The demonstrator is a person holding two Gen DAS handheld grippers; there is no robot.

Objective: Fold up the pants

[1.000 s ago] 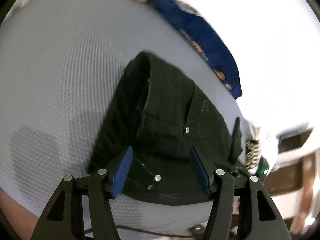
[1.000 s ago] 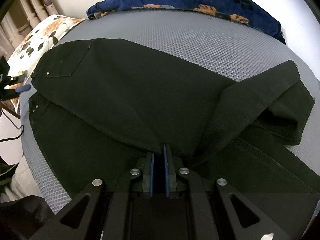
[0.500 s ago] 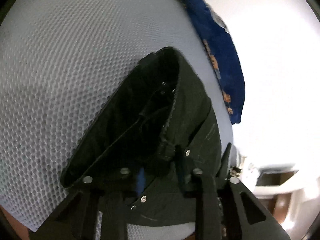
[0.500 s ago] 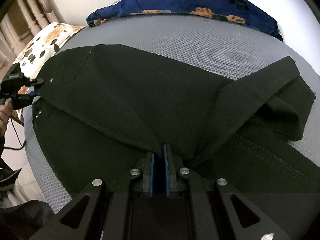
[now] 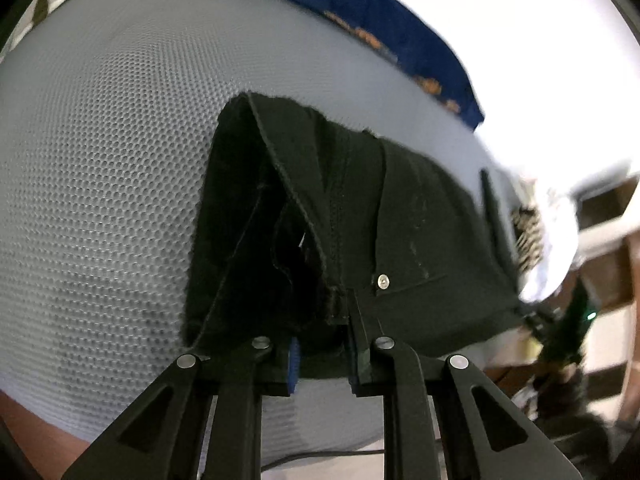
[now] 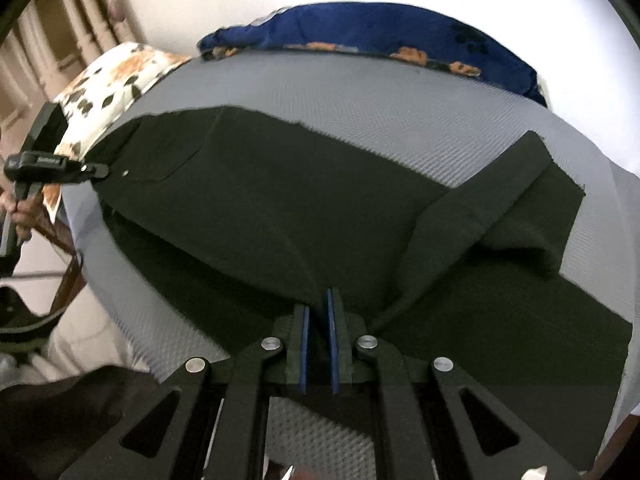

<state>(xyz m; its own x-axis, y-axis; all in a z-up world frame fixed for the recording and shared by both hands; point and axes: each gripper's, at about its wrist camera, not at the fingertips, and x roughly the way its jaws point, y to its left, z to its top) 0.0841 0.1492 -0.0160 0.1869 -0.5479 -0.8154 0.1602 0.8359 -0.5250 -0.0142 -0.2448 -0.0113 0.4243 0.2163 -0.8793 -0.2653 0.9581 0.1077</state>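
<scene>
Black denim pants (image 6: 256, 216), one pair, spread across grey mesh bed (image 6: 392, 92); waist at the left edge, legs running right, one leg end (image 6: 532, 200) doubled back on itself.

Handling (judged): soft, limp, moderately heavy cloth. Drapes from any held point, sags between two grips, and layers can slide apart. Not fragile. Seams and waistband are thicker and give the firmest hold.

Hold points (judged): waistband corner and the outer seam midway along the leg; both are in use.

Left gripper (image 5: 322, 354): jaws closing on the waistband, near the rivet (image 5: 383, 281); cloth is between the pads and bunched there, so it reads as a grasp. In the right wrist view it (image 6: 96, 171) sits at the waist corner.

Right gripper (image 6: 316, 344): clenched on a pinch of the pants' near edge, cloth tenting up to the pads.

Containers: none seen. Pockets on the pants lie flat; contents cannot be told.

Also present: blue pillow (image 6: 380, 28) at the far edge; floral pillow (image 6: 116, 76) at the left corner; a hand (image 6: 24, 212) on the left gripper's grip.
</scene>
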